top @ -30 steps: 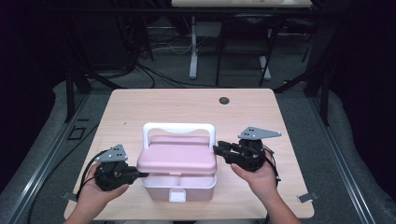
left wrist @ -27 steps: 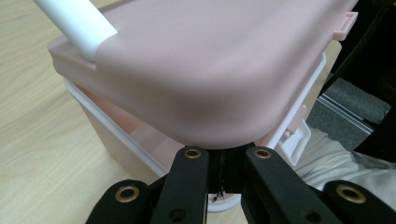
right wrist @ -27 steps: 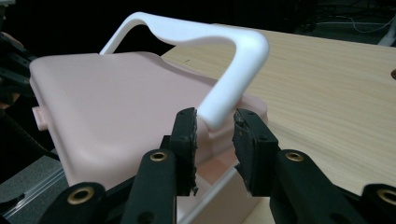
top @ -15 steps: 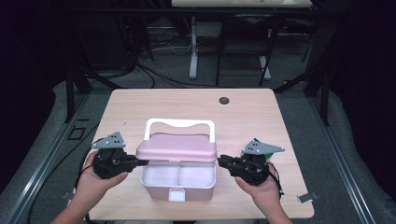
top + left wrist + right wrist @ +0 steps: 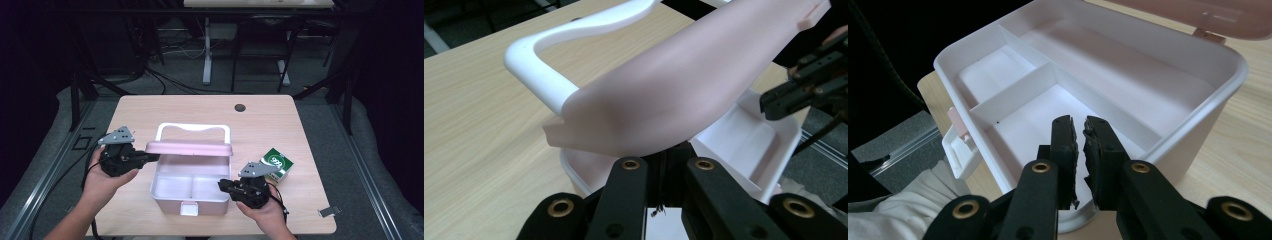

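The pink lid [image 5: 190, 147] of the storage box [image 5: 190, 192] is raised and held roughly level above the box's open body, which sits on the desk [image 5: 280, 125] near its front edge, a little left of centre. The left tongs [image 5: 150, 157] pinch the lid's left edge, their black jaws drawn tight on it; in the left gripper view the lid [image 5: 684, 85] arches up and away from between those jaws, with the white carry handle [image 5: 544, 65] standing behind it over the wooden desktop. The handle [image 5: 192, 129] shows in the high view as a white loop just beyond the lid. The box's inside [image 5: 1088, 85] is white and bare, split by low walls into a long rear compartment and smaller front ones, and a small latch tab [image 5: 960, 145] hangs from its front wall. The right tongs [image 5: 223, 185] sit at the box's right front corner, just beside its rim; their jaws have just been closing and now stand almost together with nothing between them, poised over the rim in the right gripper view [image 5: 1079, 150]. A small green carton [image 5: 276, 164] lies on the desk just right of the right hand, apart from the box.
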The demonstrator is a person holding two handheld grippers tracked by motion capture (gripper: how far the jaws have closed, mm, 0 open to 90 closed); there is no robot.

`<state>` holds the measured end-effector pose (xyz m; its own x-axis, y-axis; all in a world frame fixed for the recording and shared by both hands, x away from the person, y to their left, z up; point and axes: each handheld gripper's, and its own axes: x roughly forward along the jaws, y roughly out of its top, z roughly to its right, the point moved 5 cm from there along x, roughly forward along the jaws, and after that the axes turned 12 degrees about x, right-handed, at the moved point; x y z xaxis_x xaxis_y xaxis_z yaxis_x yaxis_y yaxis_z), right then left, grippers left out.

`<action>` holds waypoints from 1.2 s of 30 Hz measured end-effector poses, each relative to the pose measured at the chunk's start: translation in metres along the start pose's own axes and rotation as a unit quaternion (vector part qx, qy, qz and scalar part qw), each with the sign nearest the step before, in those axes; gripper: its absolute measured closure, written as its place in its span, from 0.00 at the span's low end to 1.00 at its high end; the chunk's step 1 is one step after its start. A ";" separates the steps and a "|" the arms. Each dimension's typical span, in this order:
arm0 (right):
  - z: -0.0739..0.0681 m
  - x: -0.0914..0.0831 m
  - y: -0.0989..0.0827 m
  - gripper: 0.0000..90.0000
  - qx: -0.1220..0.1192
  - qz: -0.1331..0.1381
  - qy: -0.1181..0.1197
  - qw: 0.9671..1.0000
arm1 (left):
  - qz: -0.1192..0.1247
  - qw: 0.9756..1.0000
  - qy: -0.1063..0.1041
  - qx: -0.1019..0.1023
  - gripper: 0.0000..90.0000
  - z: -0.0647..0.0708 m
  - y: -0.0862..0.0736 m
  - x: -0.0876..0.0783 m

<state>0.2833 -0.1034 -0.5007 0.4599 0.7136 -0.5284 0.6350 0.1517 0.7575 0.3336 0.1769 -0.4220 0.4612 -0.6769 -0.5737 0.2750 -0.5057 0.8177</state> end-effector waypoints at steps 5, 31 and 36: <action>-0.003 0.005 -0.003 0.93 -0.002 -0.005 0.005 1.000 | -0.001 1.000 -0.002 -0.014 1.00 -0.010 0.004 0.004; -0.007 0.013 -0.015 0.96 -0.012 -0.025 0.019 0.999 | 0.003 0.999 0.022 -0.035 0.97 -0.037 0.026 0.024; -0.007 0.012 -0.016 0.96 -0.013 -0.023 0.017 1.000 | 0.003 0.999 0.026 -0.040 0.97 -0.042 0.028 0.028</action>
<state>0.2750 -0.0923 -0.5167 0.4085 0.7284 -0.5501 0.6388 0.2024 0.7423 0.3893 0.1662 -0.4134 0.5066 -0.6497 -0.5668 0.3367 -0.4561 0.8238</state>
